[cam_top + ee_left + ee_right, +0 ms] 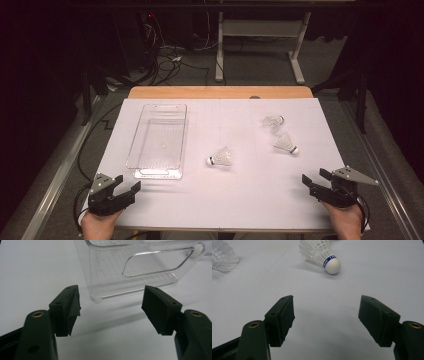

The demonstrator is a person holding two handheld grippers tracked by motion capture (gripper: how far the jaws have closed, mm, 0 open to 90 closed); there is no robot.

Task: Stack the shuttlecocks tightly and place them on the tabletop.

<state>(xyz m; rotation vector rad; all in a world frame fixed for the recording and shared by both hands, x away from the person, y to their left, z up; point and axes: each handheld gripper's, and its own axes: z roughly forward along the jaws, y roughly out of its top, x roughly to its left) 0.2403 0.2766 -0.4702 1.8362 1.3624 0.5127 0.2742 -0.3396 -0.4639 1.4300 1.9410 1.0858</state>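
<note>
Resting at the near desk (220, 200) edge: left tongs (121, 186) and right tongs (316, 179), both spread, pinching nothing. Approaching the nearest white feathered shuttlecock (322, 253) best by its round cork, then dropping it into the clear plastic rectangular bin (159, 141).

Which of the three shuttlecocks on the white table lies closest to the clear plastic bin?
The middle shuttlecock, lying alone just right of the clear plastic bin. The other two, the far shuttlecock and the right shuttlecock, lie together toward the table's right side.

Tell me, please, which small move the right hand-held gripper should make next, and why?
Probably ease the right hand-held gripper forward toward the nearest white feathered shuttlecock: its jaws stand open and empty, that shuttlecock lies just ahead on the white table sheet, and the clear plastic bin holds nothing.
</note>
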